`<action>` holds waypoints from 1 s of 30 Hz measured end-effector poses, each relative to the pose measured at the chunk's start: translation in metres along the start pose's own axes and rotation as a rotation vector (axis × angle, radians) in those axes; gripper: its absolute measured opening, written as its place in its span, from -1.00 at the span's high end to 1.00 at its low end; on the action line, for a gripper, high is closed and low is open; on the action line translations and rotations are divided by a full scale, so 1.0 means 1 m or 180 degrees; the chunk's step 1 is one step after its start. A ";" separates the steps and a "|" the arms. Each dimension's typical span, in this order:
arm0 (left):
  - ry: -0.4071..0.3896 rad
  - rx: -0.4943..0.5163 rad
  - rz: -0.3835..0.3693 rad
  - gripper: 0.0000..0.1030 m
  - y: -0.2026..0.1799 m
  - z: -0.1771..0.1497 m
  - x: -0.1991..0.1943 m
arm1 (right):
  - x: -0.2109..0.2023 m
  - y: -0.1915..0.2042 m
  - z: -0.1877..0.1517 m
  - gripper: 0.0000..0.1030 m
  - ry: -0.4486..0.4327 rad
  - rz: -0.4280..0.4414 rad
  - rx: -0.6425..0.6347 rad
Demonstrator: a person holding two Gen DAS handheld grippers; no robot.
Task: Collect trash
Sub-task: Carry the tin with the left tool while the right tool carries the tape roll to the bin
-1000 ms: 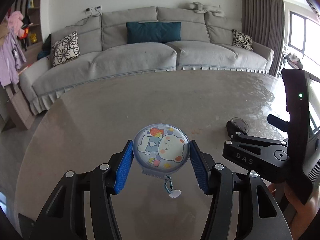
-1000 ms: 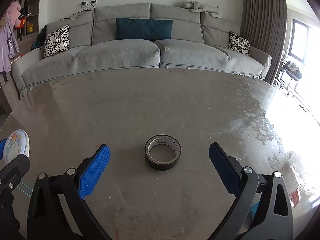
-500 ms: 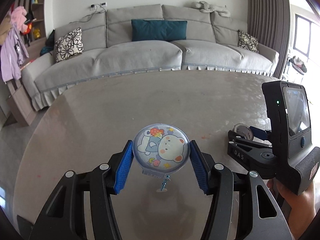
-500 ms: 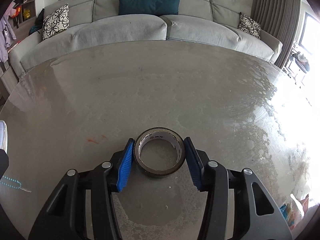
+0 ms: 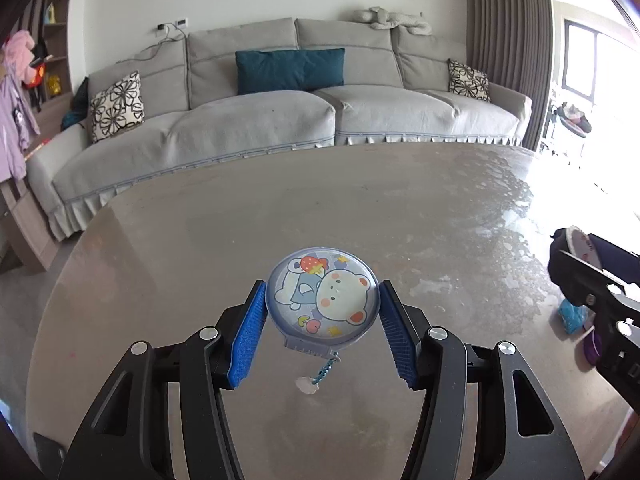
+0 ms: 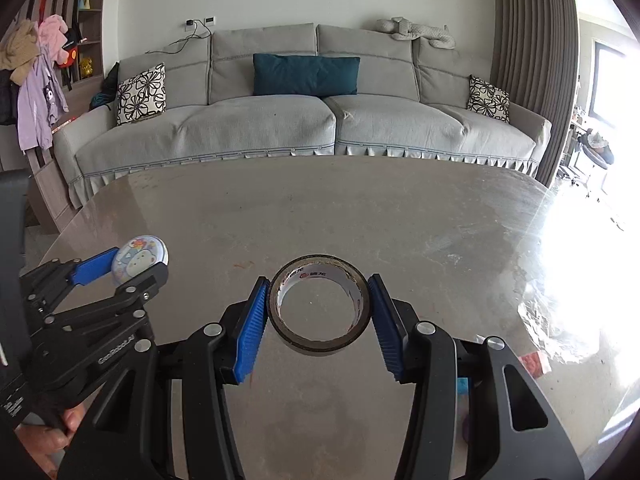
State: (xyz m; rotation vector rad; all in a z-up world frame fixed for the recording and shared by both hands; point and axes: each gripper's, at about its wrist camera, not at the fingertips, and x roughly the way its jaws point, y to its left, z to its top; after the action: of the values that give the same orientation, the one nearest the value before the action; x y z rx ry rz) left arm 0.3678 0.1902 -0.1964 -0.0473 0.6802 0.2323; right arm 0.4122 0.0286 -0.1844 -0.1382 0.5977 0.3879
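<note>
My left gripper is shut on a round blue case printed with a cartoon bear, and a small charm dangles beneath it. The case hangs above the grey table. In the right wrist view my right gripper is shut on a dark roll of tape, with both blue pads pressed on its sides and the roll lifted clear of the table. The left gripper with the case shows at the left of that view. The tape roll also peeks in at the right edge of the left wrist view.
A grey sofa with cushions stands behind the table. Small coloured scraps lie low on the right: a blue one and a pink one. A person's hand holds the left gripper. Strong glare covers the table's right side.
My right gripper went from wide open around the tape roll to shut on it, then lifted it off the table. The left gripper kept its hold on the case.
</note>
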 end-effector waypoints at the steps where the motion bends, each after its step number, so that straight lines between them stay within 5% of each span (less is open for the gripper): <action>1: -0.0007 0.0038 -0.0060 -0.08 -0.006 -0.002 -0.004 | -0.017 -0.005 -0.006 0.02 -0.0044 -0.0028 -0.0003; 8: 0.0040 0.0385 -0.0702 -0.08 -0.062 -0.031 -0.050 | -0.117 -0.038 -0.065 0.02 -0.0155 -0.0297 0.0187; 15: 0.0020 0.1191 -0.1401 -0.08 -0.147 -0.094 -0.119 | -0.199 -0.074 -0.156 0.01 -0.0001 -0.0923 0.0544; 21: 0.0422 0.1859 -0.2085 -0.08 -0.220 -0.173 -0.152 | -0.242 -0.099 -0.237 0.01 0.0303 -0.1313 0.1037; 30: 0.0430 0.2853 -0.2344 -0.08 -0.284 -0.269 -0.178 | -0.273 -0.130 -0.304 0.01 0.0347 -0.1616 0.1519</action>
State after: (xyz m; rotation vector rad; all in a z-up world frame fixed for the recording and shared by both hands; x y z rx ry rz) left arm 0.1326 -0.1530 -0.3032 0.5424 0.8069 -0.7970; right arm 0.0987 -0.2495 -0.2761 0.1483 0.7218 -0.2592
